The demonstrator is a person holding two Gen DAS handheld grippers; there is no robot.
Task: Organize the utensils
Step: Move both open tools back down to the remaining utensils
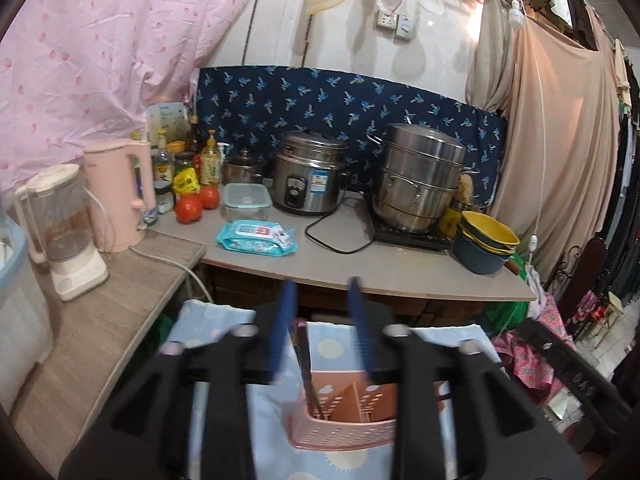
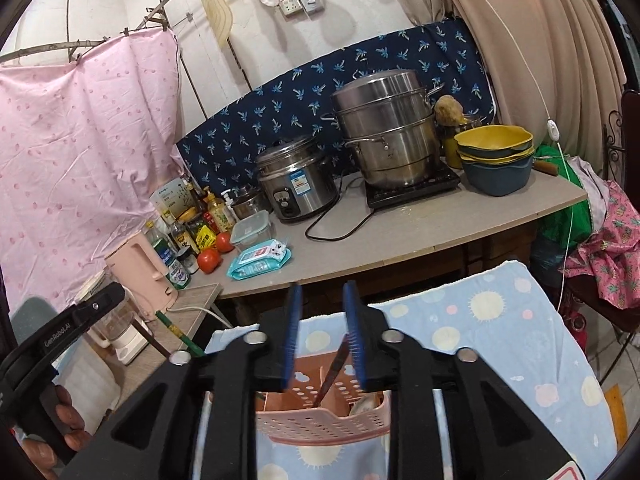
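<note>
In the left wrist view my left gripper [image 1: 322, 284] stands open over a pink perforated utensil holder [image 1: 344, 432]. A dark slim utensil [image 1: 306, 360] stands in the holder's left compartment. Its top lies between the blue pads, close to the left one, and is not pinched. In the right wrist view my right gripper [image 2: 323, 286] is also open above the same holder [image 2: 320, 424]. A dark utensil [image 2: 334, 368] leans there towards the right pad, and a pale utensil [image 2: 364, 404] lies in the right compartment. The holder sits on a blue dotted cloth [image 2: 480, 320].
Behind is a counter [image 1: 380, 264] with a rice cooker [image 1: 310, 178], steamer pot [image 1: 420, 184], stacked bowls [image 1: 486, 246], wipes pack [image 1: 258, 238], tomatoes, bottles, kettle [image 1: 120, 196] and blender [image 1: 64, 232]. At left a hand [image 2: 60, 428] holds a black gripper body [image 2: 60, 340]; green and brown sticks [image 2: 178, 330] rise nearby.
</note>
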